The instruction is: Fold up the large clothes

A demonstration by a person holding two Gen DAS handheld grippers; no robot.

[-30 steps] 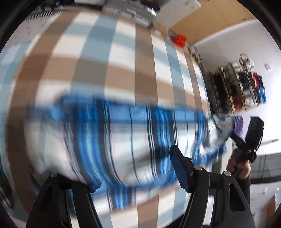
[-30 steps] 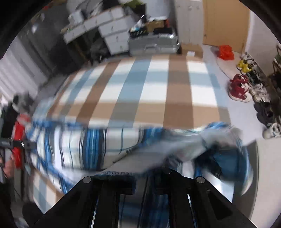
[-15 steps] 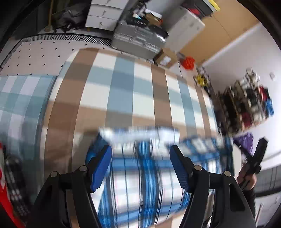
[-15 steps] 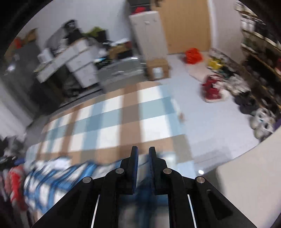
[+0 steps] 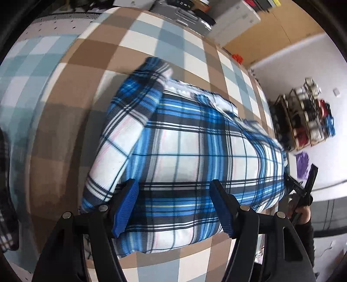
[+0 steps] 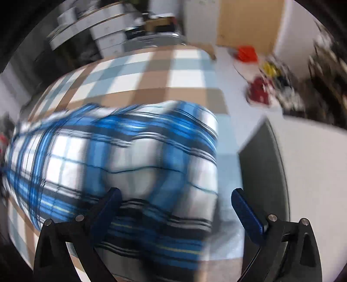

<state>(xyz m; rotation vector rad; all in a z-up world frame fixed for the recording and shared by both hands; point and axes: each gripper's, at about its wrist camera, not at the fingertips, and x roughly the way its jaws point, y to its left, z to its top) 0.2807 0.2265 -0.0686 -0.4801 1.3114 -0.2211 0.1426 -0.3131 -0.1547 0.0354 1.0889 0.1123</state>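
A blue, white and black plaid shirt lies spread on the checked bed cover. It also fills the lower left of the blurred right wrist view. My left gripper is open and empty just above the shirt's near hem. My right gripper is open and empty over the shirt's right end, near the bed edge. The right gripper also shows in the left wrist view, held in a hand at the shirt's far right end.
The brown, blue and white checked bed drops off at its right edge to a pale floor. A shoe rack stands by the wall. Shoes and a red object lie on the floor. Drawers and boxes stand beyond the bed.
Both grippers have let go of the shirt and opened. The shirt, held up a second ago, now lies flat on the bed. Both grippers have dropped low over it.
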